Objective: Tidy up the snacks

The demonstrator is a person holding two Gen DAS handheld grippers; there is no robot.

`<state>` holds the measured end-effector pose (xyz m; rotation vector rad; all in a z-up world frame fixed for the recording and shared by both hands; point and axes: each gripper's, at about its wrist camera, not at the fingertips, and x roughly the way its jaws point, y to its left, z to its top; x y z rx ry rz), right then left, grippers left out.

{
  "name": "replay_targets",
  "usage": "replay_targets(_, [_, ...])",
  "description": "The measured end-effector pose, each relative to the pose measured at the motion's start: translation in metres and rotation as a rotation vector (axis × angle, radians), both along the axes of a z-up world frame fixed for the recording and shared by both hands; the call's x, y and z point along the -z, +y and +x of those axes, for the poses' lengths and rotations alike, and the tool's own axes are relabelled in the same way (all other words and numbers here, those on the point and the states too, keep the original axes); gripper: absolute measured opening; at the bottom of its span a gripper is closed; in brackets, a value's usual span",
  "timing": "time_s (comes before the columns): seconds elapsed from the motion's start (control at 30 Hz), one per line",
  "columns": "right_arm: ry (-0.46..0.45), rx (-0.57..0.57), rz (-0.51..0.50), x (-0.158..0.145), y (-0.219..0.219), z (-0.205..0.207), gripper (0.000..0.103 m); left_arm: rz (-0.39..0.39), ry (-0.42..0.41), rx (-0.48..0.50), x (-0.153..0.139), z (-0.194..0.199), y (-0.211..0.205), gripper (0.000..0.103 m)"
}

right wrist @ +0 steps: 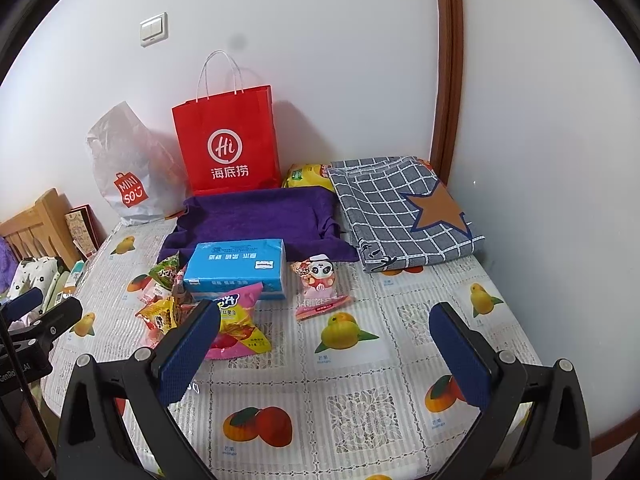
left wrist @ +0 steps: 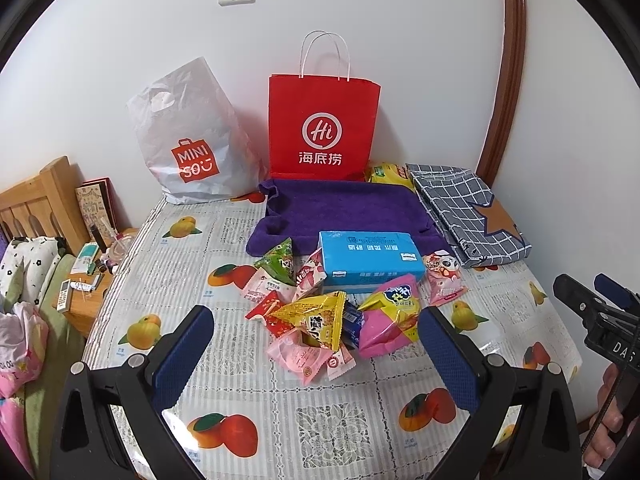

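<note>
We hold the left gripper (left wrist: pixel 316 334) and right gripper (right wrist: pixel 326 326), fingers apart, above one blue tissue box (left wrist: pixel 370 258), two bags: red paper bag (left wrist: pixel 322 128), white plastic bag (left wrist: pixel 192 140).

Near edge: bare tablecloth (right wrist: pixel 360 412) is lying open.
Middle: snack pile (left wrist: pixel 320 320) and blue box (left wrist: pixel 370 258) are blocking.
Far edge: red bag (left wrist: pixel 322 128), white bag (left wrist: pixel 192 140), purple towel (left wrist: pixel 344 206) are crowding the wall.
Far right corner: checked cloth (right wrist: pixel 404 208) is covering it.
</note>
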<state>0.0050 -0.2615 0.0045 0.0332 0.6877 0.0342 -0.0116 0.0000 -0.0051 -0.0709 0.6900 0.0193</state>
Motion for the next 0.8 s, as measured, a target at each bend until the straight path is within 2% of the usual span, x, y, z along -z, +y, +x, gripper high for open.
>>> replay_targets(0.8, [-0.021,0.016,0.0,-0.0011,-0.0004,-0.0059,0.103,-0.011,0.001,-0.006,-0.0026,-0.0008,0.0069,0.103])
